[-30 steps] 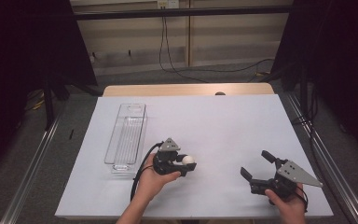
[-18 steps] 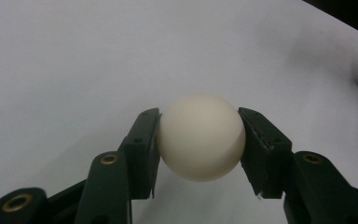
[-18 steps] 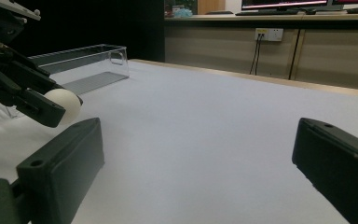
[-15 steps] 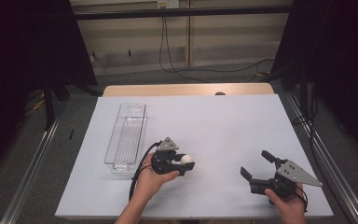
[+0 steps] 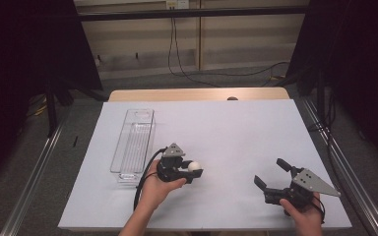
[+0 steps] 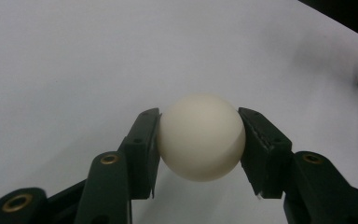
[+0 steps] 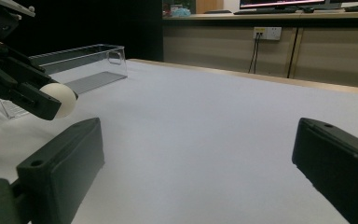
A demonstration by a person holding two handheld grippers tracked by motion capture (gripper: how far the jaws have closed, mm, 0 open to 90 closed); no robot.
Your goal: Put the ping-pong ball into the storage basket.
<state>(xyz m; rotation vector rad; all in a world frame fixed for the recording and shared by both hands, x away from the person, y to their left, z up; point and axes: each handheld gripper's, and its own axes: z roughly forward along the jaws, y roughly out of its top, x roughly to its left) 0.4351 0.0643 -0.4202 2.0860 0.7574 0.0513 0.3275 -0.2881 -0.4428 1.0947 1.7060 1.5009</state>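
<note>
While sitting empty at far left, clear bin [image 5: 133, 145] waits just beside the left gripper [image 5: 193, 171], clamped on the white ball [image 6: 201, 137] and held a little above the sheet. Smooth, round, pinched only at its sides — likely to squirt out and roll off across the table if the squeeze slackens or the hand tips. Further right, right gripper [image 5: 271, 174], jaws spread wide, nothing between them, resting low and well apart from the ball. Underneath, pale matte table cover [image 5: 236, 128]; wooden table edge [image 5: 197, 94] beyond, cables down a beige back wall, dark curtains either side.
</note>
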